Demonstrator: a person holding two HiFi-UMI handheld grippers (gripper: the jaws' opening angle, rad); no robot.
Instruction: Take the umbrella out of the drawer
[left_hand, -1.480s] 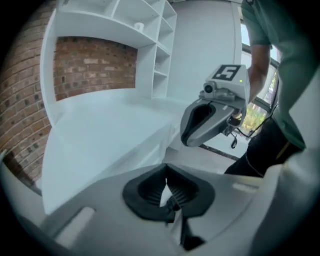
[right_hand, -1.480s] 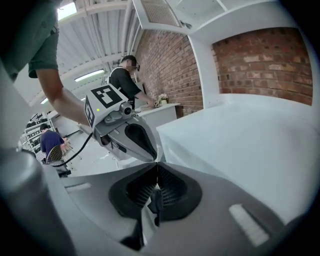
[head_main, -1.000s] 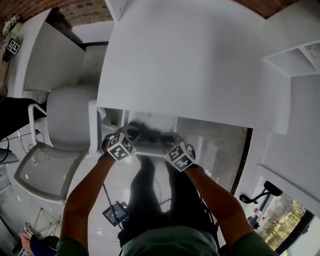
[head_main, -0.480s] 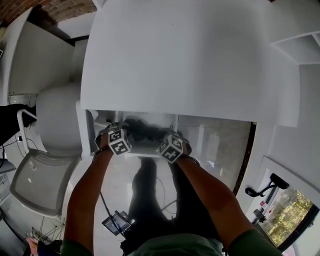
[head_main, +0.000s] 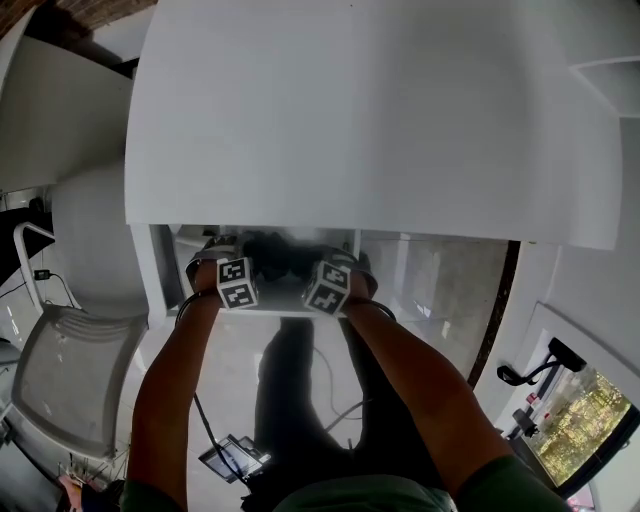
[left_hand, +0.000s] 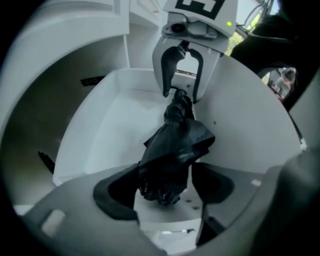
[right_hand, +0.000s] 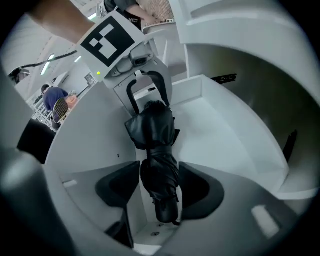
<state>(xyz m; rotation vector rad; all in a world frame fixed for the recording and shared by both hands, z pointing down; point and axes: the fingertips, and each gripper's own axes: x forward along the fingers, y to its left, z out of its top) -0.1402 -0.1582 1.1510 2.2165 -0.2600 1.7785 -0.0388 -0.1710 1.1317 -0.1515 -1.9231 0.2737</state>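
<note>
Looked down past dark trouser legs (head_main: 285, 390) and two bare forearms (head_main: 170, 380) to the marker cubes (head_main: 236, 283) at the front of an open white drawer (left_hand: 105, 130). Had the left gripper (left_hand: 165, 192) aimed steeply down into that drawer, jaws opening, with the ruffled cloth end of a folded black umbrella (left_hand: 172, 150) standing between them. Left a gap beside one pad, so clamped nothing. Had the right gripper (right_hand: 159, 190) aimed down at the umbrella's other end, jaws also opening, straddling the strapped, rounded end without pressing on it. Found the umbrella lying lengthwise inside the drawer, reaching from one gripper to the other across the white floor. Set the two grippers facing each other along it, each one visible at the far end in the other's view. Kept all of this beneath the edge of a broad white worktop (head_main: 350, 110), with the drawer's back part hidden under it in the head view. Noted a white chair (head_main: 75, 350) with a mesh seat off to the left, well apart from the drawer.
</note>
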